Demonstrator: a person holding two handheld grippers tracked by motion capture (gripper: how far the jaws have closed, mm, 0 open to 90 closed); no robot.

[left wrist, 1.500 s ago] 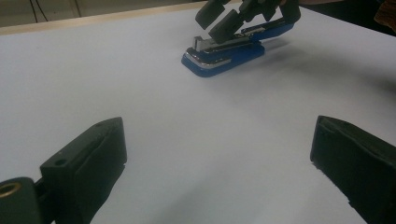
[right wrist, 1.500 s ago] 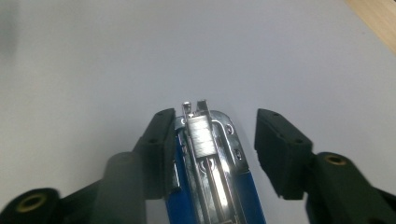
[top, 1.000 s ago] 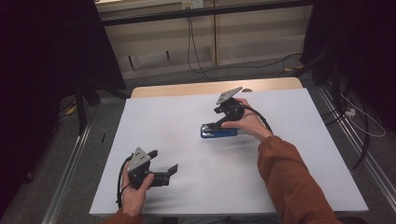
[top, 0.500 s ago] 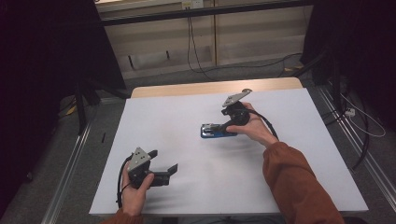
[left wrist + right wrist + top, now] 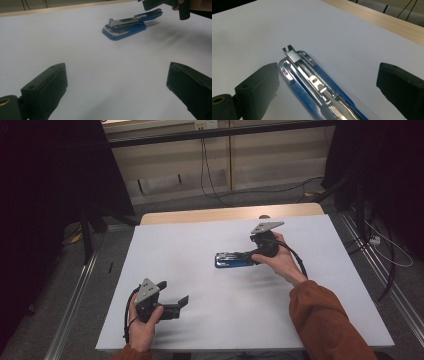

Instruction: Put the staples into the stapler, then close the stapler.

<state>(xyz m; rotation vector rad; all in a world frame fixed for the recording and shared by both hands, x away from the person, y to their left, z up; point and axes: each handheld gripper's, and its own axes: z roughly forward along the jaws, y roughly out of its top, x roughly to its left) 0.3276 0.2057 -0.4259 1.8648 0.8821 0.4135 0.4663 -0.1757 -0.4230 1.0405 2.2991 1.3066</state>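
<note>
Stapler lies on the table, set down; right gripper, jaws just opening, straddles it released. Left gripper, at seven o'clock, waits open.

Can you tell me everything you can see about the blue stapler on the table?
The stapler has a blue base that looks like plastic and shiny silver metal parts on top. It lies flat on the white table, near the middle, a little to the right. Its metal staple track looks bare on top, as if the stapler is opened, with a small silver block at the front end. The right gripper has its black jaws spread wide on either side of it, and neither pad seems to press on it.
</note>
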